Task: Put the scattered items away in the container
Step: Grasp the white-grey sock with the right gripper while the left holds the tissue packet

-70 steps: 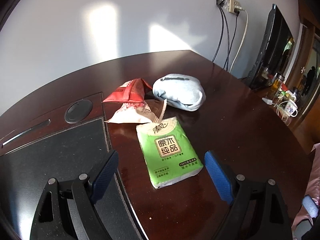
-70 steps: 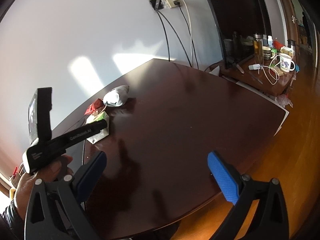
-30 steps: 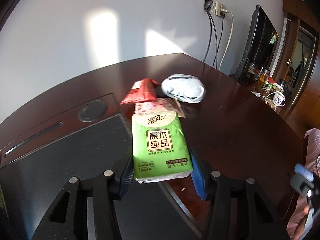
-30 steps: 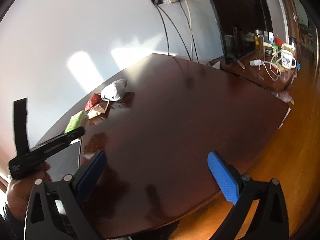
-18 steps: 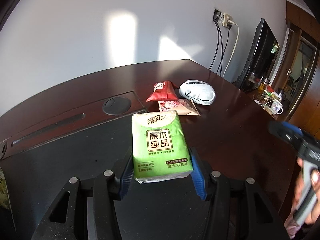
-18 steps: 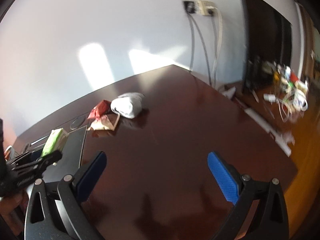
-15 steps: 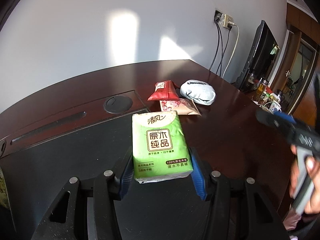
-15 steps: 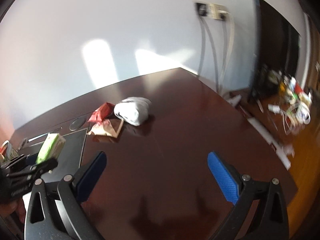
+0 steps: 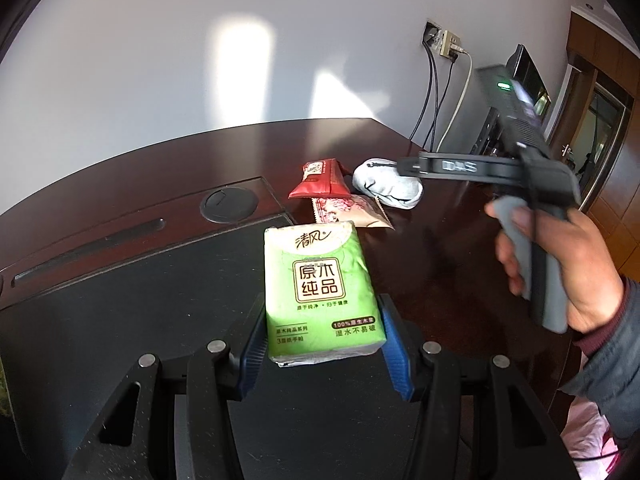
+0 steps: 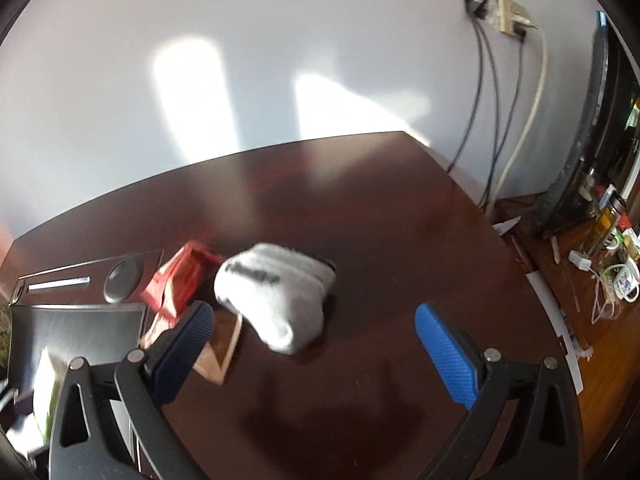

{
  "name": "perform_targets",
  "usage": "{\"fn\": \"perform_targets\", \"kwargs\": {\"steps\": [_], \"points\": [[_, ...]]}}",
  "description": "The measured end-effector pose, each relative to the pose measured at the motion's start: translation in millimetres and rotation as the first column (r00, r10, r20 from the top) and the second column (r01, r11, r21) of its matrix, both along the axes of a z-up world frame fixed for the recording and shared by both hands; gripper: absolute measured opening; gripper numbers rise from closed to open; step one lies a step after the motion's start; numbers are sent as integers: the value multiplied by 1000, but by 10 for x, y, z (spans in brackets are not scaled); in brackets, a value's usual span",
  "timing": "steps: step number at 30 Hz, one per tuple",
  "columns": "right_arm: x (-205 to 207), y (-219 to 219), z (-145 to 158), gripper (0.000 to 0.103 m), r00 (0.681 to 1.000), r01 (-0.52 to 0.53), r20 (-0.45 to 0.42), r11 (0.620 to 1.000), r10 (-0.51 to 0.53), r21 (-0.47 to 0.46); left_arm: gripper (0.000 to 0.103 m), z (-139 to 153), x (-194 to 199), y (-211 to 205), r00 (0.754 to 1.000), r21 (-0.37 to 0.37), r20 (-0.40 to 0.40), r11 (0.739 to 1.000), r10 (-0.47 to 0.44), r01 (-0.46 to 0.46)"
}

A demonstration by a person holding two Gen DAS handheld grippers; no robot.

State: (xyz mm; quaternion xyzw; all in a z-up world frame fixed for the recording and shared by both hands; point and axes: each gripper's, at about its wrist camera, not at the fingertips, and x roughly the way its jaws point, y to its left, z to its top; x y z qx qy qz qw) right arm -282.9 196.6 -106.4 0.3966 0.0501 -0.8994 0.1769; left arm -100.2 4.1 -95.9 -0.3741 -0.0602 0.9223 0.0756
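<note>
From the left wrist, the left gripper is clamped on the green tissue pack, now lifted off the surface and carried back over the black mat.

From the right wrist, the right gripper, fingers apart, has swung toward the grey sock. No container shows.

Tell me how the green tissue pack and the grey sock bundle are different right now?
The green tissue pack is flat and boxy with printed writing; the grey sock bundle is soft, rounded and plain apart from a dark mark. The left gripper is clamped on the pack, while the bundle lies on the table in front of the open right gripper, untouched. Both are small, light things.
</note>
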Motion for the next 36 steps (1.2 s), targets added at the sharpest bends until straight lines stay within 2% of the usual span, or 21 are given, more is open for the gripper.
{"fn": "perform_targets", "kwargs": {"steps": [7, 9, 10, 11, 12, 14, 20, 27, 36], "points": [[-299, -228, -183, 102, 998, -20, 62, 999, 17, 37, 54, -8, 0, -45, 1000, 11, 3, 1000, 2, -2], [-368, -233, -249, 94, 996, -21, 88, 1000, 19, 21, 54, -14, -2, -63, 1000, 15, 4, 1000, 3, -3], [-394, -236, -271, 86, 995, -23, 99, 1000, 22, 14, 54, -12, -1, -72, 1000, 17, 4, 1000, 4, -4], [-407, -247, -284, 70, 994, -28, 107, 999, 26, 18, 54, -10, -1, -82, 1000, 18, 3, 1000, 5, -5], [-415, -262, -296, 60, 993, -34, 115, 999, 30, 28, 54, -7, 0, -92, 1000, 20, 2, 1000, 6, -6], [-404, -266, -298, 55, 992, -45, 118, 999, 42, 21, 54, 11, 6, -116, 1000, 24, -2, 1000, 9, -9], [-263, -173, -235, 53, 992, -50, 117, 999, 51, -16, 54, 65, 74, -143, 1000, 28, -16, 1000, 15, -15], [39, 15, 32, 53, 998, -27, 59, 998, 30, -56, 54, 198, 222, -189, 999, 11, -40, 999, 31, -31], [510, -119, 240, 53, 995, -91, 19, 992, 93, -93, 54, 341, 520, -379, 994, -19, -64, 996, 85, -86]]}}
